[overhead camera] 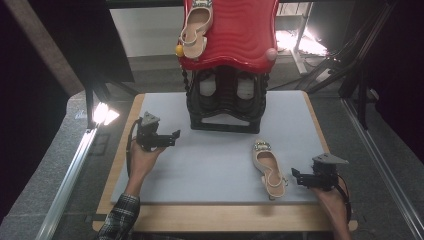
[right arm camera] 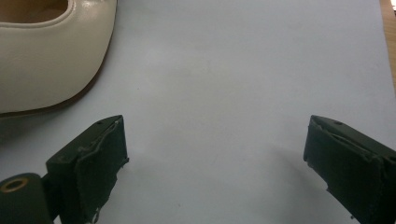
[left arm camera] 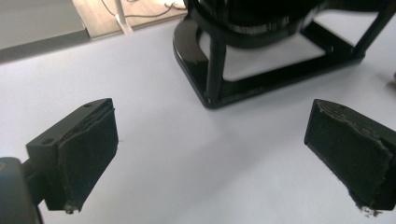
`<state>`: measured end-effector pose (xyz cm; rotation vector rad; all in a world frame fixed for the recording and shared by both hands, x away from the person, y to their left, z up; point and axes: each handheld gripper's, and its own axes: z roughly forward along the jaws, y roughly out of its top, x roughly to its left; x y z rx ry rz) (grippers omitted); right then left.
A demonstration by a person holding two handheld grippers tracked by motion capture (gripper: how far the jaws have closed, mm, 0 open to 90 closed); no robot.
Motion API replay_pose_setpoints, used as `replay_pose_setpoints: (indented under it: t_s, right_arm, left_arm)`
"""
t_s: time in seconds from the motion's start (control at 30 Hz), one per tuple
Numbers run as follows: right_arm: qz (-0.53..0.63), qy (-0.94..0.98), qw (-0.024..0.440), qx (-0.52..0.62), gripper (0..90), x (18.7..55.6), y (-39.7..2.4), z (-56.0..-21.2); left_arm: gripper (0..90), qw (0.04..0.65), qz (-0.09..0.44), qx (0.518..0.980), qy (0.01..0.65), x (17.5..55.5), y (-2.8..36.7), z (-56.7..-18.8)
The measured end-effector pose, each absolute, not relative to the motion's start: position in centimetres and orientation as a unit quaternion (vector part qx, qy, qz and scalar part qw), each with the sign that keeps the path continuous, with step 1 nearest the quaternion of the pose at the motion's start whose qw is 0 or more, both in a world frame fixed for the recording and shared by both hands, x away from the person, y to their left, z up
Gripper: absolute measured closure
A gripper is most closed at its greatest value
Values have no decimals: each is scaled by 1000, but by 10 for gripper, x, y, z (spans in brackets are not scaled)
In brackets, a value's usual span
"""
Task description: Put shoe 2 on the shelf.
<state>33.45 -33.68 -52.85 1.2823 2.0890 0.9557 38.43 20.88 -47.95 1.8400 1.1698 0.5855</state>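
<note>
Right hand-held gripper (overhead camera: 296, 176) gaping, beside shoe (overhead camera: 269, 167) heel.

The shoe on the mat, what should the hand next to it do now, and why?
Probably slide the right gripper a little toward the shoe so its fingers come around the heel. The fingers stand wide open with nothing between them, and the shoe lies flat on the grey mat just beside them, untouched. Its twin already sits on the red rack.

free room: wide bare stretch of grey mat (overhead camera: 210, 165) mid-counter between both tools | blocker: black shoe stand (overhead camera: 225, 107) at the back, red top overhanging | blocker: cream shoe (overhead camera: 269, 167) lying just beside the right tool (overhead camera: 300, 176) | left tool (overhead camera: 172, 136): nothing close in front
</note>
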Motion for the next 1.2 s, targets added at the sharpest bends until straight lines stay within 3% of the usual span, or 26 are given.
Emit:
replay_pose_setpoints:
  t_s: [0.57,0.77,1.2]
  right_arm:
    - [350,771,198,494,45,343,-334,-519]
    - [369,764,193,493,143,347,-330,-501]
    - [396,786,150,450,347,363,-290,-478]
  left_arm:
    - [25,358,192,772,488,334,186,-538]
    - [25,323,186,783,498,326,182,-551]
    - [22,330,181,776,507,324,184,-552]
